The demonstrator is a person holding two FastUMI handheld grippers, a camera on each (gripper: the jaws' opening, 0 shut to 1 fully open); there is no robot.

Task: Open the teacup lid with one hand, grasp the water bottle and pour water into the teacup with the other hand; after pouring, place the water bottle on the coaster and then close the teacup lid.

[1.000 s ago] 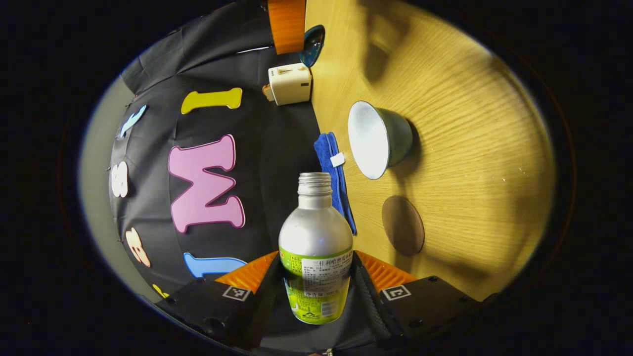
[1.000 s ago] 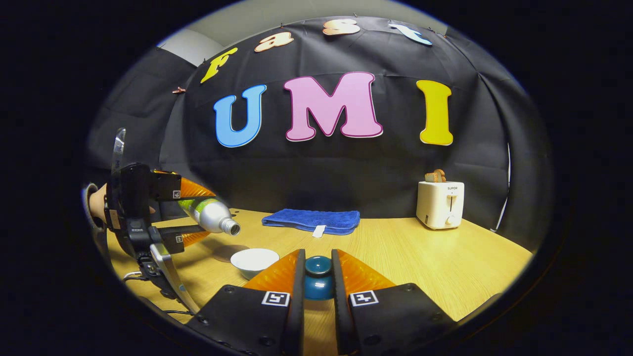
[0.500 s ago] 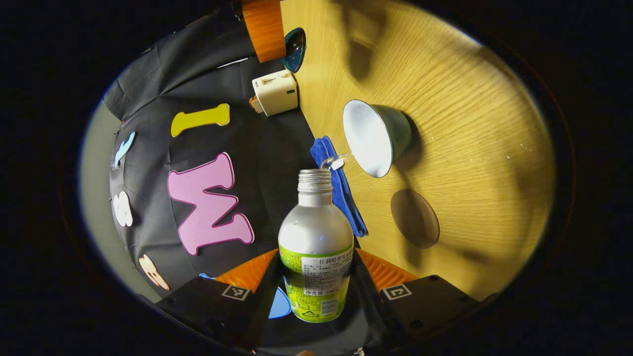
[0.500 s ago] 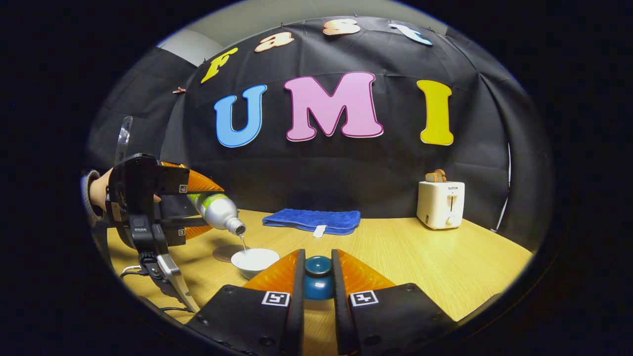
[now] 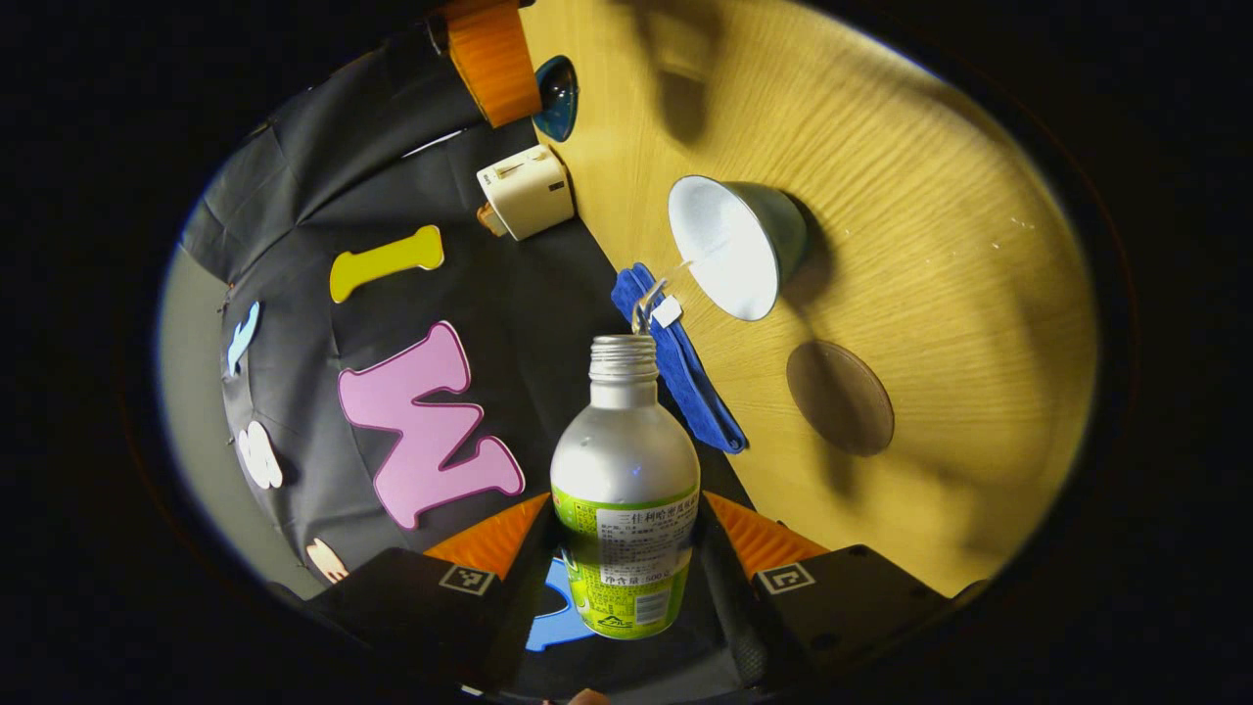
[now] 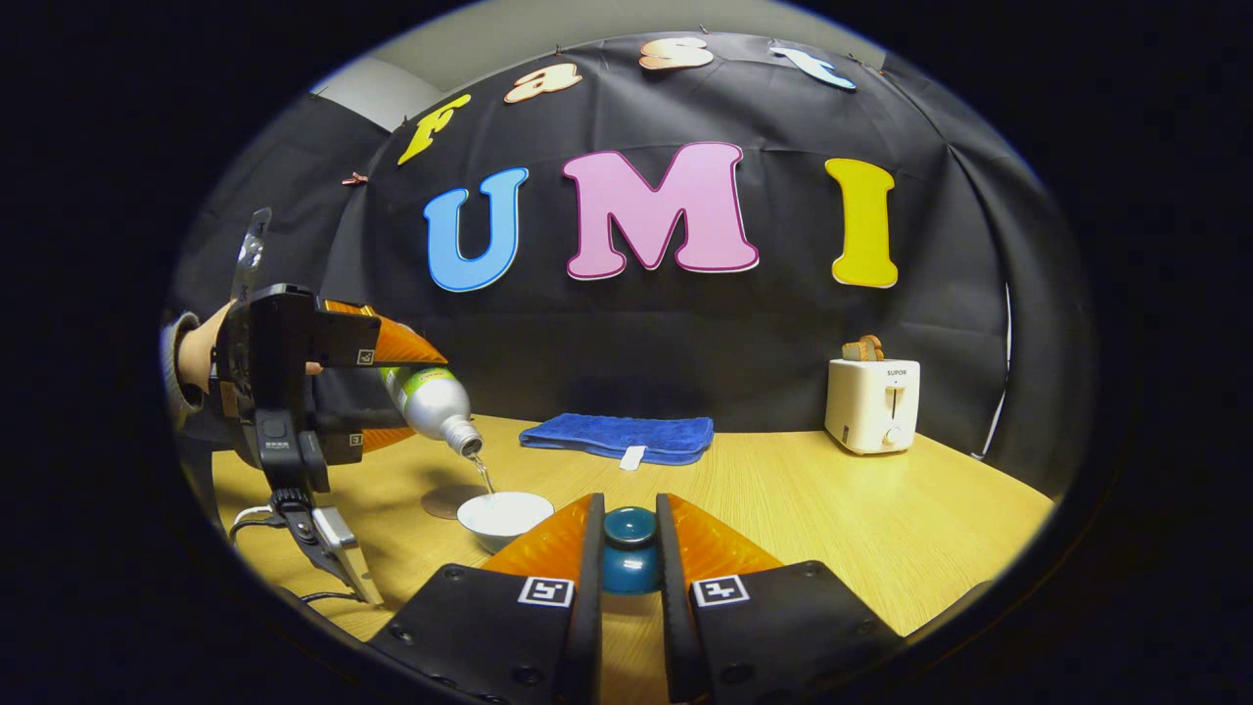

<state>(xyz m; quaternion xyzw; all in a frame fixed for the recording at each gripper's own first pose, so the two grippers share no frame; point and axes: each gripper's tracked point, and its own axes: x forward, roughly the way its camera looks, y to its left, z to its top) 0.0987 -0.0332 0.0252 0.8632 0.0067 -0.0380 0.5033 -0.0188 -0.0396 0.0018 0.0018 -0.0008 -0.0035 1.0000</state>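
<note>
Change: bottle tipped further than a second ago; a thin stream now running from the mouth, where none showed then.
Meaning: pour under way; lid already off; coaster and re-lidding steps not yet done.
Left gripper [image 5: 626,548]: clamped on the water bottle [image 5: 625,470] at its labelled body, one finger on each side, neck pointing forward and down.
Right gripper [image 6: 626,558]: fingers narrow, pressed on either side of the dark blue teacup lid [image 6: 627,560], held clear of the table.
Teacup [image 5: 736,245]: in the left gripper view at 1 o'clock from the bottle mouth; white inside, open, standing on the table, the stream landing in it.
Coaster [image 5: 840,397]: round, brown, bare, just beside the cup; at 9 o'clock of the cup in the right gripper view.
Next, as judged: level the bottle before swinging across to the coaster, or drips land on the wood.
Surface: light wood-grain table [image 6: 832,519], hard shadows.
Room: blue towel [image 6: 617,436] at the back edge; white toaster [image 6: 871,403] at 3 o'clock in the right gripper view; black cloth wall behind.
</note>
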